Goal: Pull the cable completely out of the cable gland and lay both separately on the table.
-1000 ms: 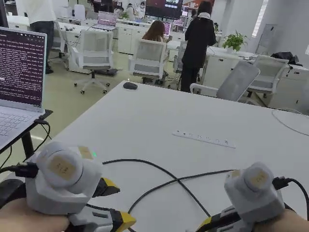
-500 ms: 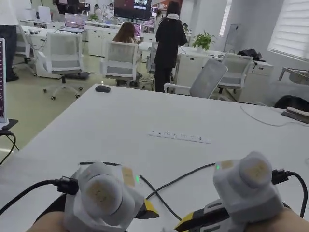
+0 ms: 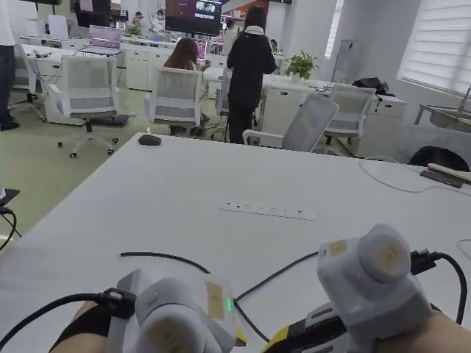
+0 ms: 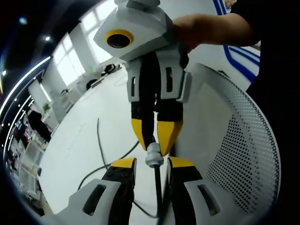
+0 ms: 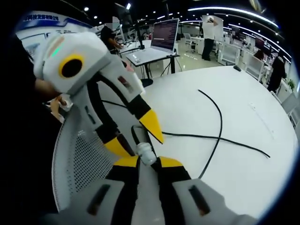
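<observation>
Brightly and evenly lit from ceiling strips [image 5: 220, 9] and a blind-covered window [image 3: 441, 44] at right. Mild sheen on the white surface [image 3: 221, 176], only faint shadows. Sharp in the head view; heavily bent toward the edges in both gripper views.

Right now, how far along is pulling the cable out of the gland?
Done: nothing yet. The thin black cable runs into the small white plastic cable gland.
In hand: the right hand-held gripper pinches the gland. The left hand-held gripper has its jaws either side of the cable, gap showing.
Left: grip the cable, pull it free, lay both apart on the white table.
</observation>
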Available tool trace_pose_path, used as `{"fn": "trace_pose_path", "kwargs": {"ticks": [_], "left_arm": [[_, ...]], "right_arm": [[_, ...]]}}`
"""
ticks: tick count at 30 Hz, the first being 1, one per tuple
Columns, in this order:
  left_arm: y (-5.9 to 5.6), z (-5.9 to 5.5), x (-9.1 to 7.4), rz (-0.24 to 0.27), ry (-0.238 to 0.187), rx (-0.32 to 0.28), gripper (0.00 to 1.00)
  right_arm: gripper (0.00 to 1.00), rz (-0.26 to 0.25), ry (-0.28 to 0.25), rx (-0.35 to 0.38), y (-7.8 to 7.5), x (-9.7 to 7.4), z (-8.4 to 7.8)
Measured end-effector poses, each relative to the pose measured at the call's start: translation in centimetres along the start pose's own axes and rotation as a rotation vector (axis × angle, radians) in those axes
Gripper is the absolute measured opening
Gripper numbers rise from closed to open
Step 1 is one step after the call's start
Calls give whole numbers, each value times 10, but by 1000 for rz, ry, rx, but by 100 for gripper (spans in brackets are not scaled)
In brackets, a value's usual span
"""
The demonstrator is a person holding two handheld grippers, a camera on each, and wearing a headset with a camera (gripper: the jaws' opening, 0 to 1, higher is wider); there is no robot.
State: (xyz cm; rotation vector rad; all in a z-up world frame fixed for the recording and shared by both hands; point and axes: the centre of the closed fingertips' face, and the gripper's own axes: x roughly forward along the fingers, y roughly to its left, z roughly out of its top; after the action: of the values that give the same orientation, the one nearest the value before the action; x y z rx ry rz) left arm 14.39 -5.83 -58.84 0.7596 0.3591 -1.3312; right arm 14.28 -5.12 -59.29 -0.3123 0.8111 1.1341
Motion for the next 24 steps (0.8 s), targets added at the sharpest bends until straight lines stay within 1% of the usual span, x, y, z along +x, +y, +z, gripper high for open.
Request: {"fn": "trace_pose_path", "kwargs": {"ticks": [1, 2, 4, 5, 8, 9, 12, 13, 14, 15, 17, 21, 22, 23, 24], "left_arm": [[0, 1, 0, 0, 1, 13, 28], [1, 0, 0, 5, 8, 33, 27], [1, -1, 0, 11, 25, 77, 26], [1, -1, 0, 11, 31, 85, 25], [2, -5, 0, 31, 70, 145, 22], [1, -5, 1, 27, 70, 137, 21], [0, -6, 2, 22, 77, 140, 18], [0, -6, 1, 27, 86, 162, 18], [1, -6, 0, 32, 90, 181, 18], [2, -7, -1, 37, 97, 182, 17], [2, -7, -3, 42, 97, 193, 17], [1, -7, -6, 44, 96, 202, 17], [1, -9, -6, 41, 107, 203, 17], [2, -16, -9, 41, 153, 212, 17], [2, -19, -12, 43, 179, 259, 17]], "right_arm": [[14, 13, 10, 10, 2, 0, 0], [14, 15, 14, 17, 2, 1, 0], [14, 14, 8, 27, 2, 1, 2], [14, 18, 5, 31, 3, 2, 3], [14, 24, -8, 51, 3, 2, 6], [14, 21, -10, 60, 2, 3, 6], [14, 23, -3, 68, 1, 3, 5], [14, 23, -4, 63, 1, 3, 6], [14, 22, -8, 64, 1, 3, 7], [14, 25, -19, 70, 2, 3, 9], [14, 29, -30, 78, 3, 3, 10], [14, 52, -56, 106, 6, 2, 12], [13, 52, -56, 110, 7, 2, 11], [11, 52, -48, 105, 7, 1, 10], [7, 59, -39, 49, 8, -2, 9]]}}
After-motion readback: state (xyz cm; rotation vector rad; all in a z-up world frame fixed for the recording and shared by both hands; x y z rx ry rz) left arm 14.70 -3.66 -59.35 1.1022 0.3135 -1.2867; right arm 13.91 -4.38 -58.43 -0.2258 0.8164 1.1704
